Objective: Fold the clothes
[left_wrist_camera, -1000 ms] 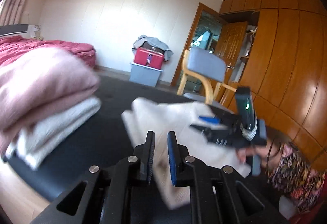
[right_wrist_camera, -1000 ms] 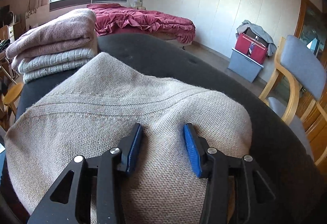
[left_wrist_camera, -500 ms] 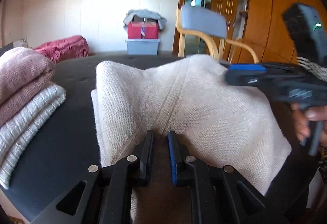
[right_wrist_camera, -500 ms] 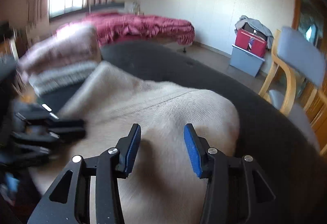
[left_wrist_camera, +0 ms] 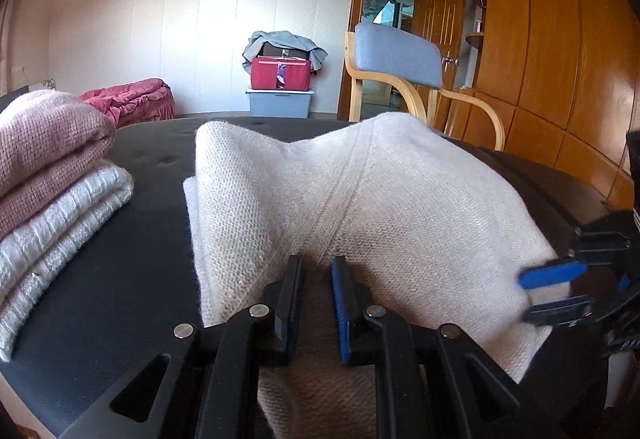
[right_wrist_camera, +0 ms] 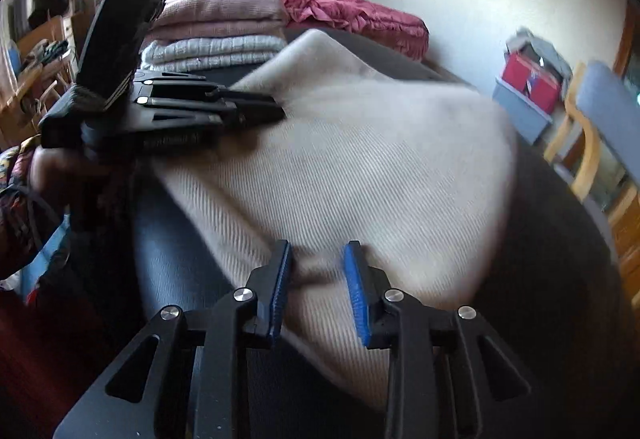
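Left gripper (left_wrist_camera: 316, 279) pinches the cream sweater (left_wrist_camera: 360, 199); right gripper (right_wrist_camera: 316, 279) gapes around its near-edge hem, so one side may slip.

There were three knit garments on the one dark table (left_wrist_camera: 132, 239), namely one cream sweater (left_wrist_camera: 400, 199), one pink sweater (left_wrist_camera: 44, 143) and one white ribbed sweater (left_wrist_camera: 60, 223), besides two grippers, one chair (left_wrist_camera: 396, 55), one red bag (left_wrist_camera: 280, 74) and one grey bin (left_wrist_camera: 279, 103).
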`<state>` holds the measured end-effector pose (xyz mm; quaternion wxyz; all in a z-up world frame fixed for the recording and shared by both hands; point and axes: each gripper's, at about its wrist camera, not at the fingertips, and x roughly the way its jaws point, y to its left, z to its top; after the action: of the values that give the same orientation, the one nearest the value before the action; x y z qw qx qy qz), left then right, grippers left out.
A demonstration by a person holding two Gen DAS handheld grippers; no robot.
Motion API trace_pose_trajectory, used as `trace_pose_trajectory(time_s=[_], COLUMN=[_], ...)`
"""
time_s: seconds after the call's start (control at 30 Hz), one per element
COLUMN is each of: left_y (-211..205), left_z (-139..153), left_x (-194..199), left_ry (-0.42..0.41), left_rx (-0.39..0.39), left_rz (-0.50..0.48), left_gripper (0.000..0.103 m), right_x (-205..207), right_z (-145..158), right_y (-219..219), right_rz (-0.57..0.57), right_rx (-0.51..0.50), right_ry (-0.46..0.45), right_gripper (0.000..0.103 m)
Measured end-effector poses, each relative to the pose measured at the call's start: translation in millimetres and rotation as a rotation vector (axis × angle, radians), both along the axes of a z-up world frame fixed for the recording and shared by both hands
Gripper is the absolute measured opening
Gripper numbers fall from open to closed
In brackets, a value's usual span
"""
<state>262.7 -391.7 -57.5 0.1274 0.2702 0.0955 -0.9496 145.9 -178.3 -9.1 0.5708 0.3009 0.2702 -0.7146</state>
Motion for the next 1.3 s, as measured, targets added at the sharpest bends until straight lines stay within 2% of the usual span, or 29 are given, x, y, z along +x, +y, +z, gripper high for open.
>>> trace_pose_trajectory(time_s=[0.1, 0.2, 0.33, 0.43, 0.5, 0.53, 0.57, 0.73, 0.87, 0.97, 1.07, 1.13, 1.2, 1.3], left_y=[5.2, 17.4, 47.3, 65.5, 62.9, 57.0, 50.3, 20.8, 23.1, 31.5, 25.8, 18.5, 14.5, 10.6], left_z=[0.7, 12.0, 28.4, 25.3, 13.5, 8.1, 6.5, -2.0, 0.4, 14.4, 40.6, 58.6, 69.3, 77.9], left_x=[4.2, 14.6, 39.8, 39.4, 35.1, 36.5, 41.1, 57.8, 61.0, 68.5, 65.4, 57.2, 36.9, 1.4], left_ry=[0.029, 0.053, 0.128, 0.057, -0.02, -0.04, -0.03, 0.019, 0.038, 0.04, 0.084, 0.114, 0.103, 0.061], left_rx=[0.0, -0.033, -0.111, -0.207, -0.218, -0.197, -0.163, -0.013, 0.002, -0.035, -0.05, -0.053, -0.078, -0.115], left_rz=[-0.002, -0.025, -0.144, -0.173, -0.151, -0.135, -0.124, -0.082, -0.1, -0.161, -0.14, -0.105, -0.082, -0.074], left_gripper=[0.015, 0.015, 0.016, 0.016, 0.016, 0.016, 0.02, 0.021, 0.021, 0.021, 0.021, 0.021, 0.021, 0.021], right_x=[-11.2, -6.7, -9.7, -15.3, -11.0, -11.0, -11.4, -13.5, -17.9, -12.3, -22.0, -31.8, -46.9, -66.6], right_z=[0.7, 11.1, 27.7, 24.8, 16.3, 13.8, 11.8, 1.5, -0.3, 8.8, 34.6, 56.7, 73.6, 78.0], right_y=[26.2, 39.0, 53.4, 47.9, 38.2, 39.4, 41.8, 53.8, 65.2, 65.8, 68.4, 72.4, 64.1, 32.9], right_rz=[-0.035, -0.034, -0.088, -0.098, -0.082, -0.081, -0.083, -0.088, -0.107, -0.08, -0.071, -0.095, -0.163, -0.203], right_rx=[-0.03, -0.082, -0.164, -0.133, -0.081, -0.055, -0.029, 0.097, 0.08, 0.071, -0.048, -0.168, -0.247, -0.237], right_ry=[-0.1, -0.088, -0.072, -0.084, -0.043, -0.035, -0.029, -0.001, -0.031, 0.012, -0.029, -0.043, -0.029, 0.008], right_gripper=[0.029, 0.029, 0.029, 0.029, 0.029, 0.029, 0.029, 0.029, 0.028, 0.028, 0.028, 0.028, 0.028, 0.028])
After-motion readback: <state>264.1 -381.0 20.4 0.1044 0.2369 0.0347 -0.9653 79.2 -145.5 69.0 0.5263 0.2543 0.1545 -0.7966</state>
